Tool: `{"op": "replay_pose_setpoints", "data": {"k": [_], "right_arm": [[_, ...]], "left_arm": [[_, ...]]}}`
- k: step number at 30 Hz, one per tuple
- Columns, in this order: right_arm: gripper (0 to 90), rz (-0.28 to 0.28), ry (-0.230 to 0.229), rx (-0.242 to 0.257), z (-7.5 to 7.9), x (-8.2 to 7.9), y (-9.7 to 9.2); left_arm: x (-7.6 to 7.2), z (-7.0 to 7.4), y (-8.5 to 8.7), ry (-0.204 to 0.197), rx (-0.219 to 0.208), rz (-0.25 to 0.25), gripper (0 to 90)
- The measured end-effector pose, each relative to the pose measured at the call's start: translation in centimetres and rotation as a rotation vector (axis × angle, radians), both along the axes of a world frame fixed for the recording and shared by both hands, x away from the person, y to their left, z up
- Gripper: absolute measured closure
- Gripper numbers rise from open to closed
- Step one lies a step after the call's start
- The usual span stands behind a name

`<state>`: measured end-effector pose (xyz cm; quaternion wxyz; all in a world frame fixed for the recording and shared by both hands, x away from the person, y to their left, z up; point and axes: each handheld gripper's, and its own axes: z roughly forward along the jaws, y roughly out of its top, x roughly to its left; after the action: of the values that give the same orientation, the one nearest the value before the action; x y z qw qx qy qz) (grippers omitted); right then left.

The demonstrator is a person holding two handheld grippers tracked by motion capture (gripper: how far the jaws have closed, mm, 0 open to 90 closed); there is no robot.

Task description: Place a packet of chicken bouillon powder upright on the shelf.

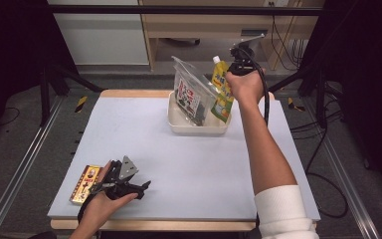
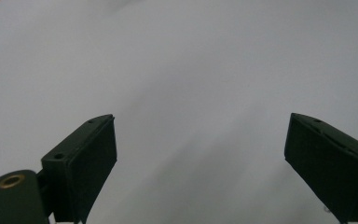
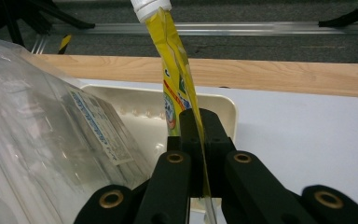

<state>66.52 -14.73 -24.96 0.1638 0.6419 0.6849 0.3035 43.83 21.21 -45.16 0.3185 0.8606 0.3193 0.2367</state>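
Note:
A yellow spouted pouch (image 1: 222, 95) with a white cap hangs upright over the right end of a white tray (image 1: 199, 128). My right gripper (image 1: 230, 79) is shut on it, and the right gripper view shows the pouch (image 3: 176, 74) pinched between the black jaws of the gripper (image 3: 200, 135), above the tray (image 3: 135, 105). A clear plastic bag (image 1: 193, 89) with a printed label stands tilted in the tray, left of the pouch. My left gripper (image 1: 143, 188) rests near the table's front left, and in its own view the gripper (image 2: 200, 154) is open over bare grey mat.
A flat yellow-and-red packet (image 1: 85, 183) lies at the front left corner, just left of the left hand. The grey mat (image 1: 179, 159) covers the table, with a wooden edge (image 3: 261, 74) behind the tray. Metal rails run along both sides of the table.

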Motion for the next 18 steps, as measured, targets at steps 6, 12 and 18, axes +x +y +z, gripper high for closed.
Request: {"op": "replay_pose_setpoints", "data": {"k": [6,12,18], "right_arm": [[90.0,-0.005,0.006,0.013,-0.2,0.6,0.9],[90.0,-0.01,0.011,0.014,-0.3,0.8,1.6],[90.0,-0.021,0.009,0.022,-0.4,1.1,2.3]], "left_arm": [[0.0,0.0,-0.1,0.001,0.004,-0.007,8.8],[0.1,0.0,-0.2,0.0,0.002,-0.007,8.9],[0.1,0.0,-0.2,0.002,0.003,-0.012,8.9]]}}
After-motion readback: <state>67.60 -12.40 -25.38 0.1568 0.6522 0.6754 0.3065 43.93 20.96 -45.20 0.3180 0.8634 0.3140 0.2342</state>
